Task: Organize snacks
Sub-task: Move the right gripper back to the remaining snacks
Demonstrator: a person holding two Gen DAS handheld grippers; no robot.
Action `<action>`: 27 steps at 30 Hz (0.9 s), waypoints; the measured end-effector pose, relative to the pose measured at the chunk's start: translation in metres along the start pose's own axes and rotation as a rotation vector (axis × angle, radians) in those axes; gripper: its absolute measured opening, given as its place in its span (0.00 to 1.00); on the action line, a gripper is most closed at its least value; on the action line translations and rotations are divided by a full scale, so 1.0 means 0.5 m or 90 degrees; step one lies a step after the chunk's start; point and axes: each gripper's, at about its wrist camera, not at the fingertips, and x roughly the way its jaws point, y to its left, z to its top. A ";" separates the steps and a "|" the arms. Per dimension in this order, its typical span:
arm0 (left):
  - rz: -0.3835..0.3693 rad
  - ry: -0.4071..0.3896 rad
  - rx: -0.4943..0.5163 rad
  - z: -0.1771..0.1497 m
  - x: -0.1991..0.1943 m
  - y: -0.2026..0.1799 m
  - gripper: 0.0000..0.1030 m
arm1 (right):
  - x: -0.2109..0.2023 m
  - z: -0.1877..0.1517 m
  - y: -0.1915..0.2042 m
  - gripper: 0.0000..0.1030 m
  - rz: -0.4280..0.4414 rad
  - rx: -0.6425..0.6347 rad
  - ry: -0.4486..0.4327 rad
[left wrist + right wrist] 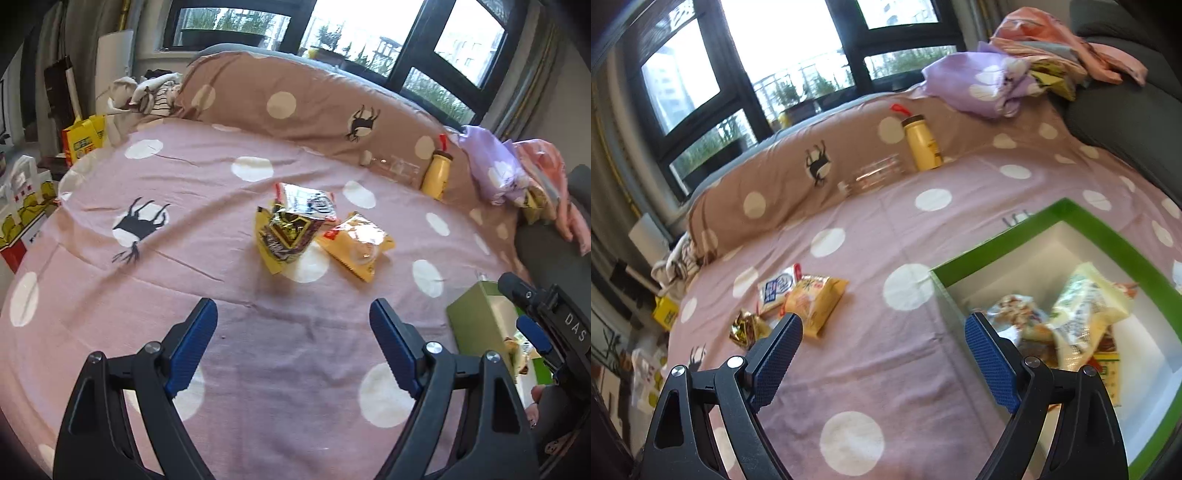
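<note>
Both tongs stand wide with nothing between their blue pads. Ahead of the left tongs [293, 314], three snack packets lie together on the pink dotted bed [207, 192]: a gold packet [282, 236], a white packet [308, 203] behind it, an orange packet [356, 243] just to its right. The right tongs [884, 328] hover over the near-left wall of the green box [1049, 214], which holds several packets [1082, 317] to their right

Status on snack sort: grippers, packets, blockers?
Left gripper and right gripper open, empty. Three snack packets loose on bed; green box part filled. Nothing blocking.
</note>
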 end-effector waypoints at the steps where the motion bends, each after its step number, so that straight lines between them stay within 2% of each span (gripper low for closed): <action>1: 0.001 -0.003 -0.003 0.000 -0.002 0.006 0.82 | 0.005 -0.004 0.006 0.87 0.001 -0.003 0.005; 4: 0.000 -0.013 -0.014 0.005 -0.011 0.023 0.82 | 0.019 -0.013 0.024 0.87 0.009 -0.021 0.021; 8: 0.032 -0.024 -0.027 0.012 -0.014 0.047 0.82 | 0.031 -0.023 0.043 0.87 0.006 -0.040 0.034; 16: 0.054 -0.020 -0.060 0.020 -0.017 0.087 0.82 | 0.043 -0.034 0.060 0.87 0.021 -0.054 0.049; 21: 0.045 -0.023 -0.078 0.024 -0.018 0.104 0.81 | 0.051 -0.038 0.065 0.87 0.019 -0.059 0.054; 27: 0.041 -0.018 -0.071 0.025 -0.010 0.104 0.80 | 0.066 -0.042 0.068 0.87 0.021 -0.060 0.068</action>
